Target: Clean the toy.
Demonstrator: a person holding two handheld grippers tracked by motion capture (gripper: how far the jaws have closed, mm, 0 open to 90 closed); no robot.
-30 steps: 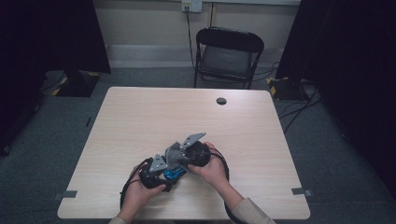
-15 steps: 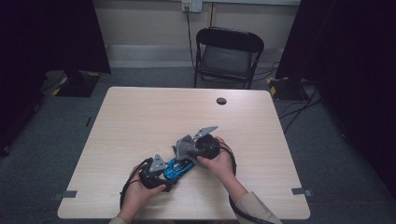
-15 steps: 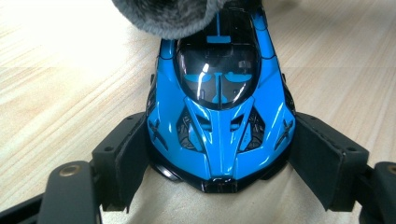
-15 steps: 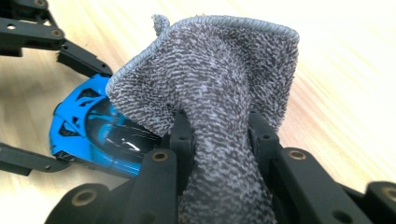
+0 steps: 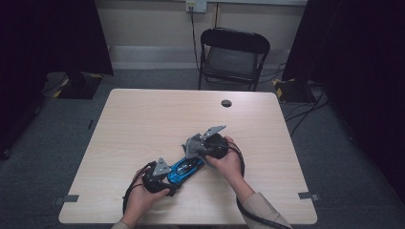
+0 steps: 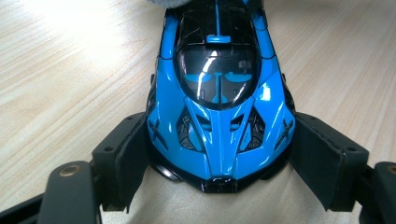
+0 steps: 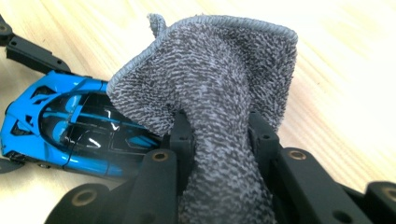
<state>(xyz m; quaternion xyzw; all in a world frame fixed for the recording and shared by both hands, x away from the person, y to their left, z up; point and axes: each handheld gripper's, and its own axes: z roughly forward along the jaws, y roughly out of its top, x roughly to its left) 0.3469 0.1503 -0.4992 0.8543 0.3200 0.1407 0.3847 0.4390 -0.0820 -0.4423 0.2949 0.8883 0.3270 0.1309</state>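
Toy car (image 5: 184, 168), blue, on the table (image 5: 143, 124) near the front edge, nose clamped by the left gripper (image 5: 165, 177), right gripper (image 5: 200, 151) clenched on grey cloth (image 7: 219, 107) at its rear.

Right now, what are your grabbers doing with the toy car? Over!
Left gripper clamped on blue toy car's nose. Right gripper pinching grey cloth against its rear. Table otherwise bare.

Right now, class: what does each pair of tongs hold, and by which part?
The left tongs clamp the blue toy car by the two sides of its nose. The right tongs pinch the grey cloth at a bunched fold.
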